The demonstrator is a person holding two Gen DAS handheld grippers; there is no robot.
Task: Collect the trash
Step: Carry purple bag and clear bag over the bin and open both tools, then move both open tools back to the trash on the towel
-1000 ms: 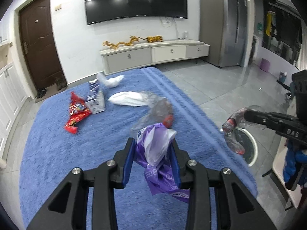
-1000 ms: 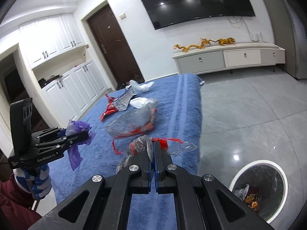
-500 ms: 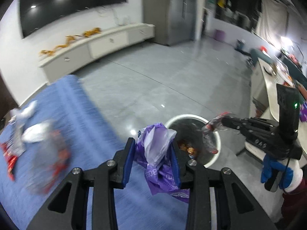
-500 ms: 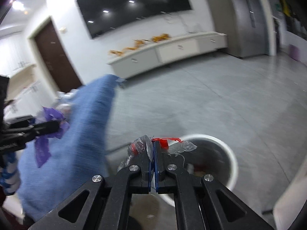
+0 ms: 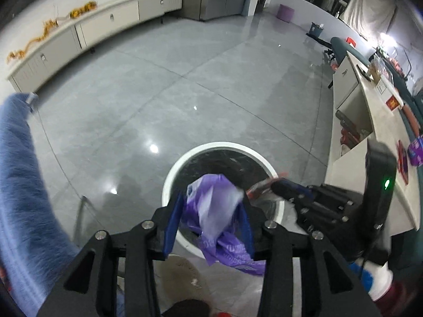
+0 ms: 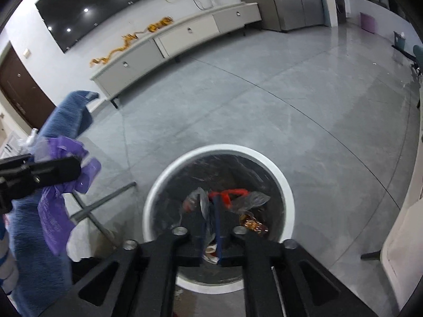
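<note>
Possibly "BOS", blurred, on purple bag (image 5: 216, 219)

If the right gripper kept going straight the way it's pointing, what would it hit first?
Apart from the clear and red wrapper between its jaws, which have just been opening, the right gripper points down into the white trash bin. It would probably meet the trash in the bin first, though depth is unclear.

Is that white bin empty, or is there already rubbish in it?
Not empty. The white bin has a dark liner, with a shiny orange wrapper lying inside.
</note>
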